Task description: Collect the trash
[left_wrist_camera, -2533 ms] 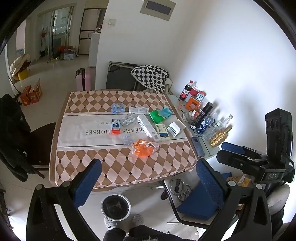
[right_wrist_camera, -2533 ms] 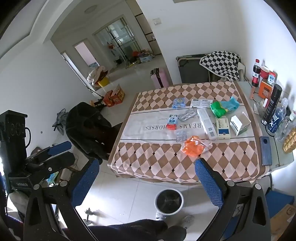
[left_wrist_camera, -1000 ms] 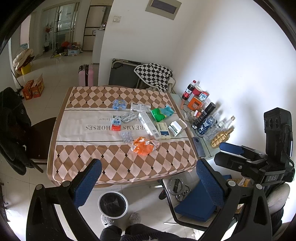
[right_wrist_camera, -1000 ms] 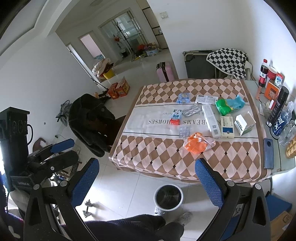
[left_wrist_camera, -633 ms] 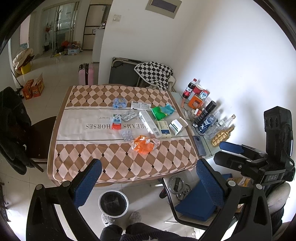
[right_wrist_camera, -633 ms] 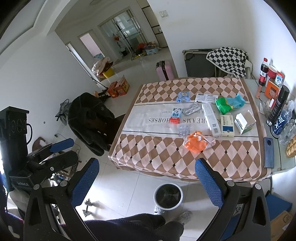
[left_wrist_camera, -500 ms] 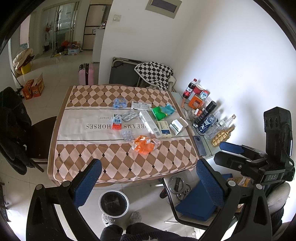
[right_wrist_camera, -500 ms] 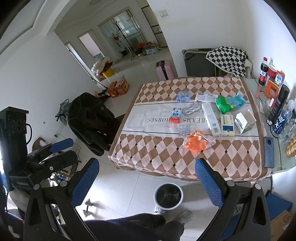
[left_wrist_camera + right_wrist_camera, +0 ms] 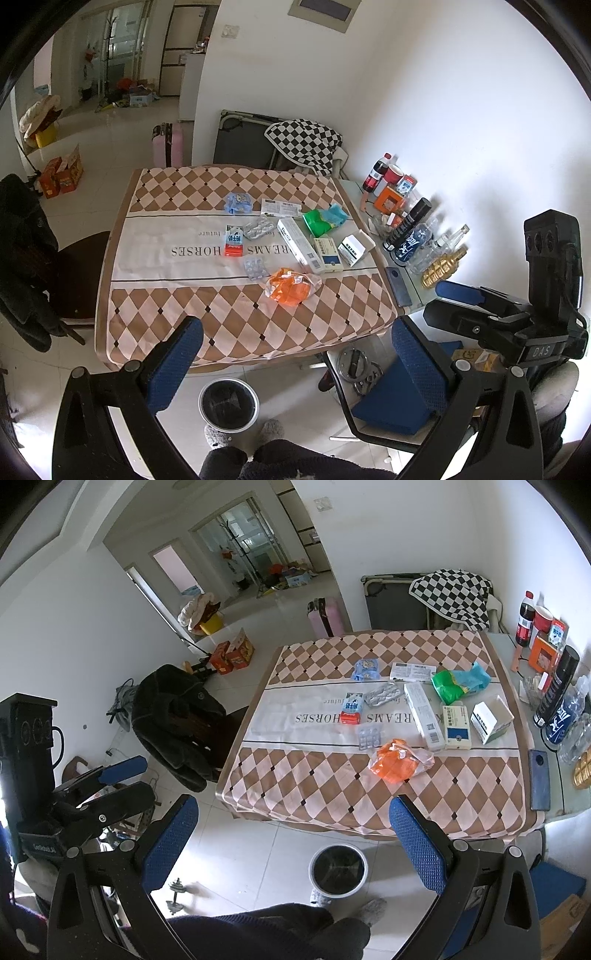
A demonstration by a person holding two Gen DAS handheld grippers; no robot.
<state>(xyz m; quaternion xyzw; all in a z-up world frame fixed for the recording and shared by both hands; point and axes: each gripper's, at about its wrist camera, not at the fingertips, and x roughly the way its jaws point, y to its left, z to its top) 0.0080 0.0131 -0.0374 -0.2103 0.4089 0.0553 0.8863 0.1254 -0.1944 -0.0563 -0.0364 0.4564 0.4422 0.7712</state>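
Both claws wide apart, nothing held, w/ trash bin point(image 9: 228, 404) below.

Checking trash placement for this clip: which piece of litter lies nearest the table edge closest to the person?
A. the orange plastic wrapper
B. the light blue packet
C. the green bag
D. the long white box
A. The orange plastic wrapper lies on the checked cloth closest to the near edge of the table, with the floor bin below; the other litter sits farther back.
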